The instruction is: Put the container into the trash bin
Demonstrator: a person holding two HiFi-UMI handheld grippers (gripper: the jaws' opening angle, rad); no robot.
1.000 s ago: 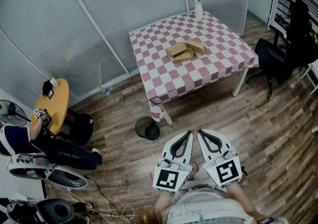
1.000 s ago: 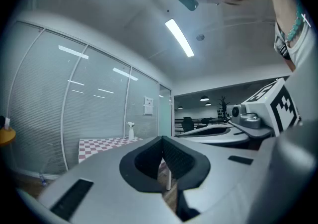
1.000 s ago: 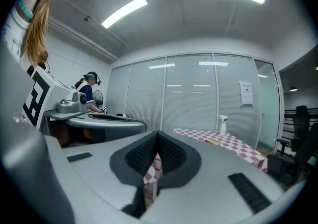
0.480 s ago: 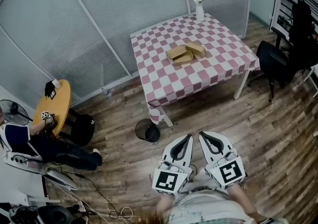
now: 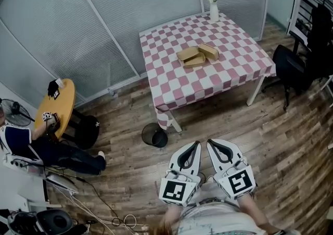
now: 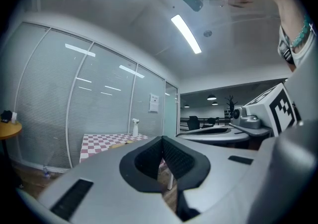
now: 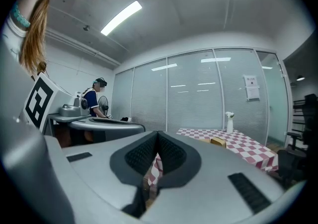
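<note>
Grey left gripper (image 5: 192,145) and right gripper (image 5: 214,144) are hanging at the person's waist, jaws closed and empty. Beyond, a small black round trash bin (image 5: 154,135) is standing beside the pink-checked table (image 5: 171,85), where the tan cardboard container (image 5: 193,56) is lying. Probably approaching; next comes reaching it with a claw opening.

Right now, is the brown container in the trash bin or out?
Out. The brown container lies on the checkered table; the trash bin stands on the floor beside the table's near corner.
</note>
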